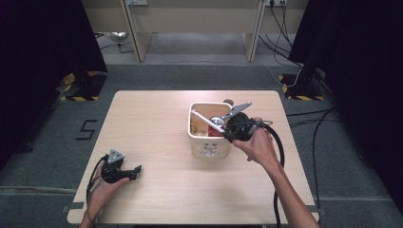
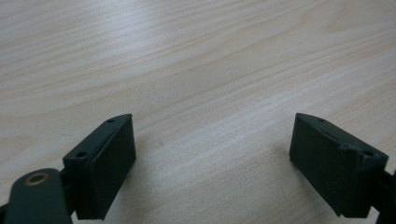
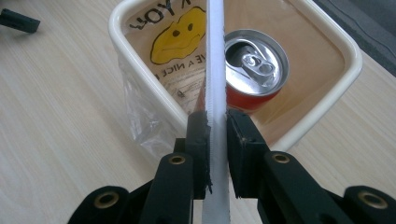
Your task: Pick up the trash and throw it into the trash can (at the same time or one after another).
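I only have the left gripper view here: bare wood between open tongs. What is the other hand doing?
Observer: The right tongs are shut on a thin white strip, held over a cream bin on the table.
Operator: Is there anything inside that bin?
Observer: A red drink can stands upright in it.
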`<state>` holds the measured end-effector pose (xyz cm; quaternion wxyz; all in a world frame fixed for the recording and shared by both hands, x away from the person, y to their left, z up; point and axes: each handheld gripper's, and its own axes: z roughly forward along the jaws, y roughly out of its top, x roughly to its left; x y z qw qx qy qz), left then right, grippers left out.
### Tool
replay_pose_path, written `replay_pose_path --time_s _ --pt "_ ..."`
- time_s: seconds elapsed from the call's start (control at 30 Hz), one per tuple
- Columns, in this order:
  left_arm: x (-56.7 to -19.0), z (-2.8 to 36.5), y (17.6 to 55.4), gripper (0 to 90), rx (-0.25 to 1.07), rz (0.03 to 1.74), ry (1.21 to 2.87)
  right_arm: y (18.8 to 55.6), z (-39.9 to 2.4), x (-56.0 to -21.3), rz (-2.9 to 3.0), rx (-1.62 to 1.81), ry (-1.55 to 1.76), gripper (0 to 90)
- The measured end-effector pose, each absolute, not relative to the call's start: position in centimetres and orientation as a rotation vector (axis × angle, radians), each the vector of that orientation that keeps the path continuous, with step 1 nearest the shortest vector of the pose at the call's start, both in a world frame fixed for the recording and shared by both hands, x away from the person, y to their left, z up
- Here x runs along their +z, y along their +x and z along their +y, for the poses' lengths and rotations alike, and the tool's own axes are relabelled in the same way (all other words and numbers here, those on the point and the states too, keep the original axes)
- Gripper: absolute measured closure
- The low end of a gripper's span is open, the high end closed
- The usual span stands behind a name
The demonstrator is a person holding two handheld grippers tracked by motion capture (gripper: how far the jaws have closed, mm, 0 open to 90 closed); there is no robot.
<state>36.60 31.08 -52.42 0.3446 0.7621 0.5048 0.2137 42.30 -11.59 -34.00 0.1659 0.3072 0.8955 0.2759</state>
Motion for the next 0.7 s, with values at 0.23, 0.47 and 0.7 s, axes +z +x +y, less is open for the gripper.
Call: replay_pose_path --time_s 0.23,0.47,0.7 --pt "-52.4 31.1 36.6 13.8 0.555 1.311 1.979 42.4 -10.8 -33.9 2.560 0.802 0.872 79.5" --pt "-52.4 31.1 36.6 13.8 0.555 1.311 1.979 42.4 -10.3 -34.0 2.568 0.791 0.866 79.5" --pt "-52.4 31.1 36.6 14.5 0.550 1.308 1.978 42.4 -10.3 -34.4 2.565 0.801 0.901 79.4"
